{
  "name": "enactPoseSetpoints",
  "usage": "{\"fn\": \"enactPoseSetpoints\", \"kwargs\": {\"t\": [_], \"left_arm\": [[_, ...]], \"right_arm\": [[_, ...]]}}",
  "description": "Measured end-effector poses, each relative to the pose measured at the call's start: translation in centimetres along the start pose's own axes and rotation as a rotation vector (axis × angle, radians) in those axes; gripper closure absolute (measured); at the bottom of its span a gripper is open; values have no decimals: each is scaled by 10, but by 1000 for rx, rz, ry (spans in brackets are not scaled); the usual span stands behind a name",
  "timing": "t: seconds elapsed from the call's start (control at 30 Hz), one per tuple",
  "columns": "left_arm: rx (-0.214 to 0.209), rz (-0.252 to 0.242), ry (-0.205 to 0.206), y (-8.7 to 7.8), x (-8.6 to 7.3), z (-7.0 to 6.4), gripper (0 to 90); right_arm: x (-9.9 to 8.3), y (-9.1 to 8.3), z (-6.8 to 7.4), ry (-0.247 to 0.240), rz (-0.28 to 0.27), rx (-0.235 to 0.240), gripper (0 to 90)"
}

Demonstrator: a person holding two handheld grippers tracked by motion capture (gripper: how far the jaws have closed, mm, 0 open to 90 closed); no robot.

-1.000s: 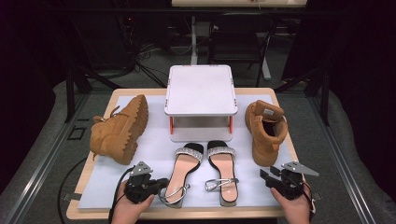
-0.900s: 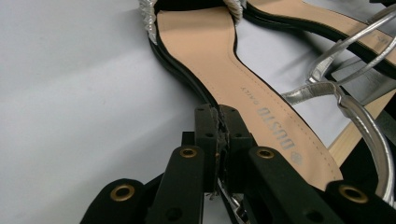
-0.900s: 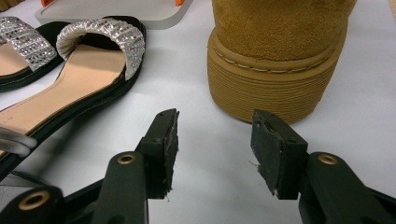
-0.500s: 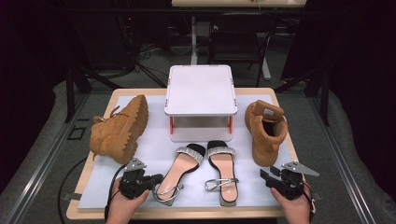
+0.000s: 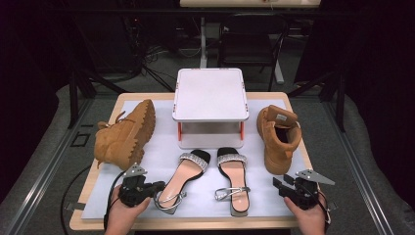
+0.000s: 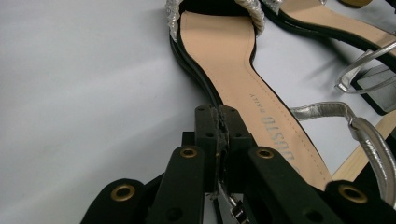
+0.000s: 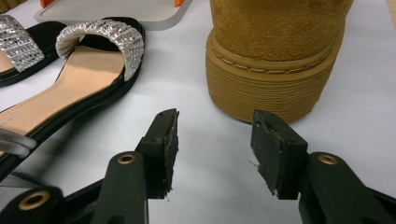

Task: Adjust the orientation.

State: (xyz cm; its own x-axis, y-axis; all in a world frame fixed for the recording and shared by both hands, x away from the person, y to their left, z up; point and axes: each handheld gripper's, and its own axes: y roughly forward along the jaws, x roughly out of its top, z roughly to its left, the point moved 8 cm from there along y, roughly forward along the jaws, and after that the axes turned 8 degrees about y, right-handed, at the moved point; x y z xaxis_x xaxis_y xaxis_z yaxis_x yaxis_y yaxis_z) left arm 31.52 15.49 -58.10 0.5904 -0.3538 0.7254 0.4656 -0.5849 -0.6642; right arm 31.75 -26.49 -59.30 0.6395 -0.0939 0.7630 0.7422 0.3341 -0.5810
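At the counter's near left, my left gripper (image 5: 155, 187) is clamped on the silver heel strap of the tan-soled sandal (image 6: 233, 70), whose long axis runs away toward the white riser, while my right gripper (image 7: 214, 151) waits wide.

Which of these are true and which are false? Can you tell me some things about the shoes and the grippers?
1. The left gripper is shut at the heel of a sandal. True.
2. The right gripper holds a boot. False: its jaws are open, with nothing between them, just short of the boot.
3. Both boots stand upright. False: the left boot lies on its side.
4. Two sandals lie in front of the white stand. True.
5. A shoe sits on the stand. False: its top is bare.
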Motion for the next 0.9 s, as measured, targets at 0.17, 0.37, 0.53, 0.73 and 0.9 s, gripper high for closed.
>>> {"fn": "enactPoseSetpoints", "kwargs": {"t": [0.17,0.37,0.53,0.73,0.9], "left_arm": [[3,-1,-14,-4,-2,7,879],[8,1,-13,-6,-3,8,878],[11,-1,-11,-8,-5,11,878],[20,-4,-19,-13,-7,16,878],[29,0,-14,-16,-9,17,879]], "right_arm": [[0,0,0,1,-1,2,511],[0,0,1,2,-2,1,511],[0,0,0,5,-2,0,511],[0,-1,-1,9,-4,1,511],[0,0,-1,9,-3,0,511]]}}
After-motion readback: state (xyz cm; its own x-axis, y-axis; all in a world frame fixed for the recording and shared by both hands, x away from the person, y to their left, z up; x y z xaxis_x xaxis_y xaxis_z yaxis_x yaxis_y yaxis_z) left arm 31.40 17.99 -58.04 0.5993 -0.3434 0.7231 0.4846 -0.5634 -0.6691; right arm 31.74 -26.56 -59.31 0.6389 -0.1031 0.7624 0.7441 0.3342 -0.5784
